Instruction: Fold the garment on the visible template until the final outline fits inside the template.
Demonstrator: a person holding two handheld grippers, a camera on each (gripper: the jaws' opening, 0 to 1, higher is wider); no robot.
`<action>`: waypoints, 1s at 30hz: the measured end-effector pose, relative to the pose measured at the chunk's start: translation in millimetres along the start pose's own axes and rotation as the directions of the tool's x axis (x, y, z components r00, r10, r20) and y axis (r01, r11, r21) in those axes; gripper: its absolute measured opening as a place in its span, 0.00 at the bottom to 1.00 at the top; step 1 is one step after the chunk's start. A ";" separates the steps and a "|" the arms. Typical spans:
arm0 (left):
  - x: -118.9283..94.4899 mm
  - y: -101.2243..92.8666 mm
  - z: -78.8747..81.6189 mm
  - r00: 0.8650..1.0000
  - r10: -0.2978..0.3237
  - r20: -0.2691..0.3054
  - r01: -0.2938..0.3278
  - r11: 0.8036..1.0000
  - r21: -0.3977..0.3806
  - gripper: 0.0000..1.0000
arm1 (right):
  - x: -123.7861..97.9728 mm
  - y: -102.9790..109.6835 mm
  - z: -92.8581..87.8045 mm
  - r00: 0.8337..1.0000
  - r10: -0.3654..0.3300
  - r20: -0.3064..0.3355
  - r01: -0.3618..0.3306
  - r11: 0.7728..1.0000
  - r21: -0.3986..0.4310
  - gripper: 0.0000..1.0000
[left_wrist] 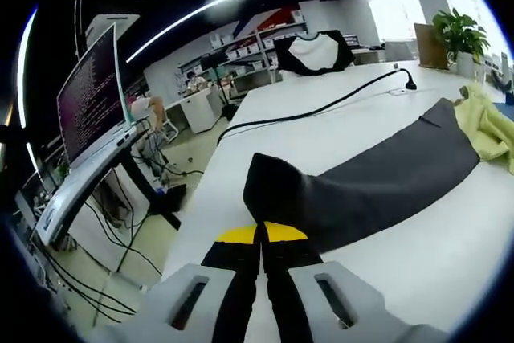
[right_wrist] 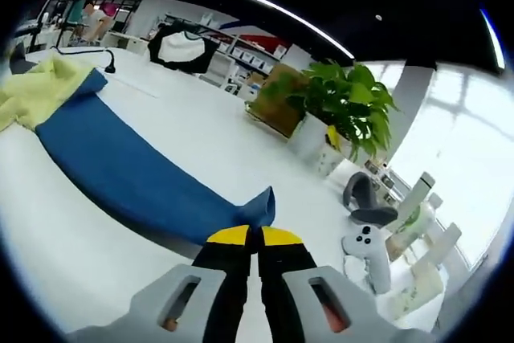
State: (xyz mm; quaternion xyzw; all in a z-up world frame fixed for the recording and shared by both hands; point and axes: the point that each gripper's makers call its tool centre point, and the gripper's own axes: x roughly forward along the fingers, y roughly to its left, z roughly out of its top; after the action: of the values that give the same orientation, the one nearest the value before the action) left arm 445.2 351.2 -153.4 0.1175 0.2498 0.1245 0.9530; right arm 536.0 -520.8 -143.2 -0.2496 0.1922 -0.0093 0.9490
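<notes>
Left gripper view: the left tongs [left_wrist: 262,234] rise from the bottom centre, their black jaws with yellow tips pressed together on the near end of a dark grey sleeve [left_wrist: 377,178] of the garment. That sleeve runs from the tips toward the right of the frame across the white counter [left_wrist: 321,138], lifted slightly at the pinched end, and meets a pale yellow part of the garment [left_wrist: 490,130] at the right edge. A black cable [left_wrist: 321,108] crosses the counter above the sleeve, ending at a plug [left_wrist: 410,83] upper right. A potted plant [left_wrist: 460,34] stands in the upper right corner, and a dark-and-white garment [left_wrist: 313,52] hangs at upper centre. A monitor showing text [left_wrist: 90,94] sits on a stand at the left. Right gripper view: the right tongs [right_wrist: 255,238] rise from the bottom centre, jaws closed with the tips against the end of a blue sleeve [right_wrist: 136,178] (whether cloth is actually pinched between the tips I cannot tell). The blue sleeve extends toward the upper left, where it joins the pale yellow cloth [right_wrist: 40,90]. A leafy plant in a white pot [right_wrist: 341,110] stands at right of centre, beside a brown box [right_wrist: 277,102]. A white handheld controller [right_wrist: 365,251] lies at lower right, near the counter's edge.
</notes>
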 end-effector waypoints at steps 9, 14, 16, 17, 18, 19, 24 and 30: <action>2.5 6.4 -8.1 1.000 0.014 -0.026 -0.014 1.000 0.013 0.00 | 0.0 -17.4 -16.2 0.999 -0.029 -0.023 0.028 0.999 -0.027 0.00; 5.7 7.4 -12.3 0.999 0.014 -0.036 -0.013 1.000 0.027 0.00 | 2.7 -25.4 -27.6 0.998 -0.038 -0.045 0.037 0.999 -0.022 0.00; 6.5 7.7 -12.4 0.999 0.012 -0.037 -0.012 1.000 0.020 0.00 | 4.1 -27.8 -31.5 0.997 -0.041 -0.058 0.038 0.998 -0.050 0.00; 6.7 7.9 -12.4 0.999 0.012 -0.037 -0.011 1.000 0.019 0.00 | 4.4 -28.0 -31.8 0.997 -0.039 -0.059 0.036 0.998 -0.056 0.00; 6.9 8.3 -12.2 0.999 0.011 -0.036 -0.011 1.000 0.021 0.00 | 4.1 -28.7 -31.9 0.998 -0.037 -0.059 0.033 0.997 -0.071 0.00; 6.9 8.7 -12.3 0.999 0.012 -0.037 -0.011 1.000 0.024 0.00 | 4.0 -29.0 -32.0 0.998 -0.037 -0.060 0.033 0.997 -0.073 0.00; 9.3 12.3 -13.5 0.999 0.014 -0.050 -0.012 0.999 0.040 0.00 | 6.6 -33.6 -35.9 0.997 -0.035 -0.067 0.031 0.997 -0.066 0.00; 12.9 10.3 -16.5 0.998 0.009 -0.066 -0.007 1.000 0.020 0.00 | 9.0 -34.7 -37.0 0.997 -0.035 -0.076 0.029 0.996 -0.083 0.00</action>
State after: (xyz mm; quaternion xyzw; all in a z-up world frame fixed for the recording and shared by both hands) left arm 445.9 367.4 -170.3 0.1238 0.2822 0.1298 0.9425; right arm 533.4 -569.6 -159.6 -0.2910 0.2249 -0.0261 0.9296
